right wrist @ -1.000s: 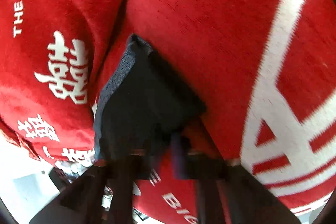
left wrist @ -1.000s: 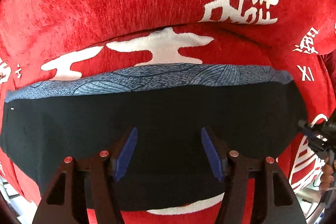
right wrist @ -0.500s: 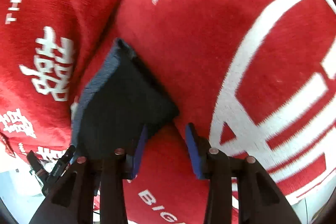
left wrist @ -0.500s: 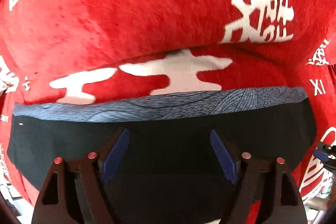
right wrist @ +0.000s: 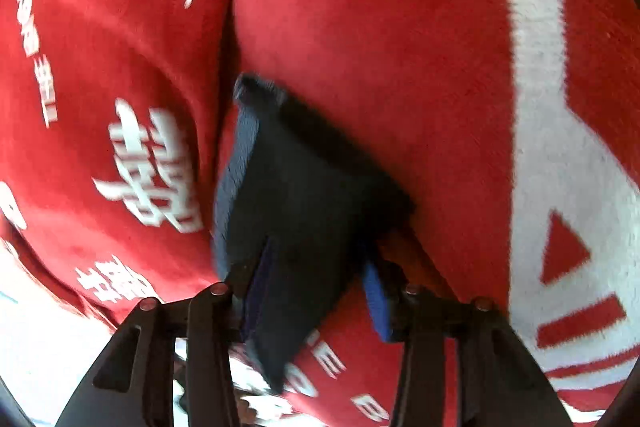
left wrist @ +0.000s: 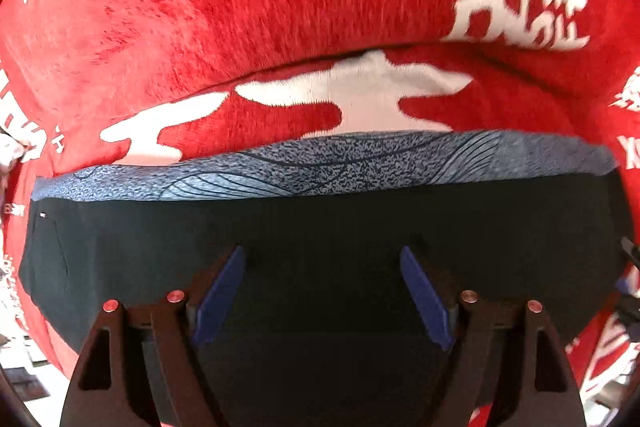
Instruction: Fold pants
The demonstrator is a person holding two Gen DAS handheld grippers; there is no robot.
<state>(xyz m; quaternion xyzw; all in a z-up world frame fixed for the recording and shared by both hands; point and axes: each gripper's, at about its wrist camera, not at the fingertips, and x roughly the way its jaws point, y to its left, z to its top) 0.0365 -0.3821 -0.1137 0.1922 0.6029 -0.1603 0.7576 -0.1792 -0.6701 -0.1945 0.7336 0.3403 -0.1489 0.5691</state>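
Lying across a red plush cover with white lettering (left wrist: pixel 280 7), the folded black pants (left wrist: pixel 320 235) form a flat dark slab whose far edge shows a blue-grey speckled band with fine curved lines (left wrist: pixel 320 163). Their near edge is hidden behind the left hand-held gripper (left wrist: pixel 322 255), whose blue pads (left wrist: pixel 224 291) stand wide apart above the black cloth with nothing pinched between them; whether they touch it cannot be made out. The right wrist view is smeared by motion. There the pants (right wrist: pixel 296 195) appear end-on as a thick stack, lying near a crease in the cover. The right hand-held gripper (right wrist: pixel 316 255) straddles the stack's near corner, its jaws closing, though the pads appear apart and a firm press is not visible.
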